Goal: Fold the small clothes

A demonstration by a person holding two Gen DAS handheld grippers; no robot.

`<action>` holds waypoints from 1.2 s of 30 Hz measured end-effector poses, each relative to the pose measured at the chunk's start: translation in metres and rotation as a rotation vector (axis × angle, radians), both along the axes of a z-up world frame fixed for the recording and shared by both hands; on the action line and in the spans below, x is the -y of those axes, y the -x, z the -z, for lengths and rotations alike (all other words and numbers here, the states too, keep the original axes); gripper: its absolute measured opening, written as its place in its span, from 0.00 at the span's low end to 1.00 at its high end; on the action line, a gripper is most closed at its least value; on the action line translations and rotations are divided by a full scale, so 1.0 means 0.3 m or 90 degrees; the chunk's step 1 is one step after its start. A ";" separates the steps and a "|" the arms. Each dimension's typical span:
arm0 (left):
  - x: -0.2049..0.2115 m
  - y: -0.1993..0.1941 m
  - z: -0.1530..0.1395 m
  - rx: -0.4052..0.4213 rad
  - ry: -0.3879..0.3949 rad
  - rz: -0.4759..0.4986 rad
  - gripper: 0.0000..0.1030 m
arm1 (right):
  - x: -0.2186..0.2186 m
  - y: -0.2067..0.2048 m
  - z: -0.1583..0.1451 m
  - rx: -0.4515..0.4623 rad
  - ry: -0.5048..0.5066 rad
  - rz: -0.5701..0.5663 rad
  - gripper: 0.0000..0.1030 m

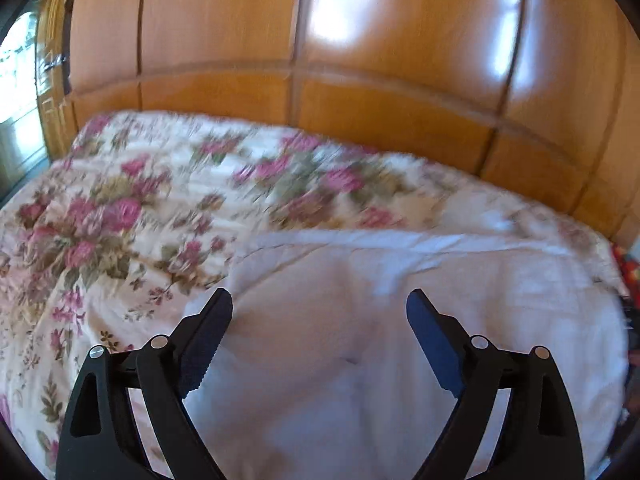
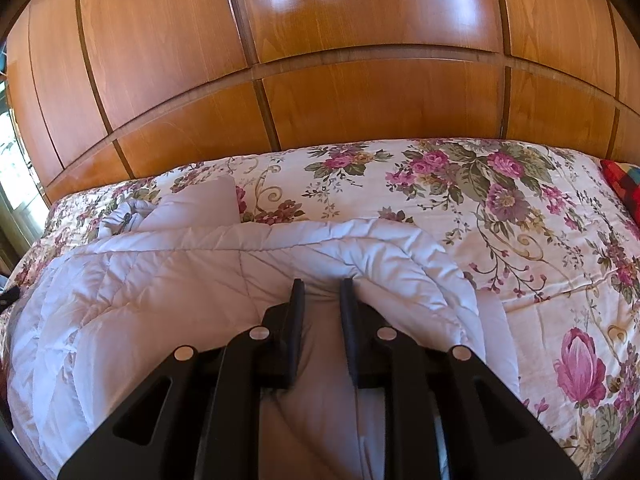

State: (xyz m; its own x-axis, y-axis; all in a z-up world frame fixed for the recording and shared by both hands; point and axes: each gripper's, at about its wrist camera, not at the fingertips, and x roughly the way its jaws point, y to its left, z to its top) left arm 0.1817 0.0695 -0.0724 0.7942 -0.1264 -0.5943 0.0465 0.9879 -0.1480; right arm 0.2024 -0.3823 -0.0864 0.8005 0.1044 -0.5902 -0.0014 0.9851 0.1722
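A white quilted padded garment (image 2: pixel 200 280) lies spread on the floral bedspread (image 2: pixel 540 240); it also fills the lower part of the left wrist view (image 1: pixel 360 340), which is blurred. My left gripper (image 1: pixel 320 308) is open and empty just above the garment. My right gripper (image 2: pixel 322 286) is nearly closed, its jaws pinching a raised fold of the white fabric at the garment's right side. A sleeve or corner (image 2: pixel 200 204) sticks up at the far left.
A glossy wooden wardrobe (image 2: pixel 320 60) stands right behind the bed. A red patterned item (image 2: pixel 624 184) lies at the bed's right edge. A bright window (image 1: pixel 16 80) is at far left.
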 end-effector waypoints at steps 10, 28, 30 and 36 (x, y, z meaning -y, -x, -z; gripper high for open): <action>0.364 0.226 -0.140 0.101 0.026 0.171 0.84 | -0.001 0.010 -0.004 0.008 -0.002 0.001 0.19; 0.405 0.205 0.043 0.008 0.021 0.140 0.74 | -0.013 0.128 -0.118 0.041 -0.002 0.035 0.75; 0.369 0.257 0.028 0.015 0.061 0.138 0.74 | -0.018 0.210 -0.165 0.076 -0.015 0.036 0.75; 0.372 0.372 -0.007 0.045 0.086 0.152 0.59 | -0.012 0.440 -0.191 0.102 -0.066 0.065 0.75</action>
